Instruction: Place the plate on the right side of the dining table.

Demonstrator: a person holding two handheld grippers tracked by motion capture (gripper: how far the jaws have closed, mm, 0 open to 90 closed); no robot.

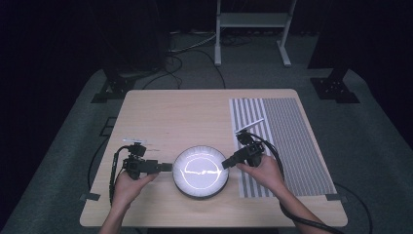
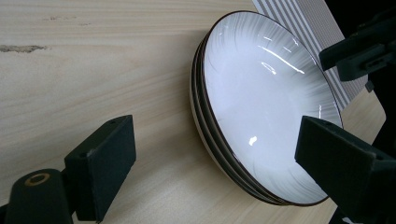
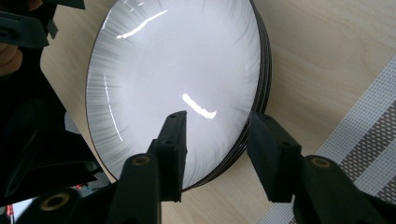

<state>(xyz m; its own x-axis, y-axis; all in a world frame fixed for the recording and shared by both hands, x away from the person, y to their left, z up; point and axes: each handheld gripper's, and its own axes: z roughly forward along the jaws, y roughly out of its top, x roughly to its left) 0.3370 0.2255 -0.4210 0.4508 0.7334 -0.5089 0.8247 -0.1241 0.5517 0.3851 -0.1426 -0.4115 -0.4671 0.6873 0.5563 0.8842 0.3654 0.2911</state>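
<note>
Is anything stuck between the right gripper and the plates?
No. The right gripper has its jaws either side of the rim of the stacked plates, one over the top plate, one outside. Nothing else lies between them.

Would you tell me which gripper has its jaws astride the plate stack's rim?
The right gripper: one jaw over the plate stack, one outside the rim.

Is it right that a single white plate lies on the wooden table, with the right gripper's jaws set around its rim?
Not single: the left gripper view shows a stack of white plates, several rims one upon another. It lies on the wooden table, and the right gripper has its jaws around the rim.
</note>
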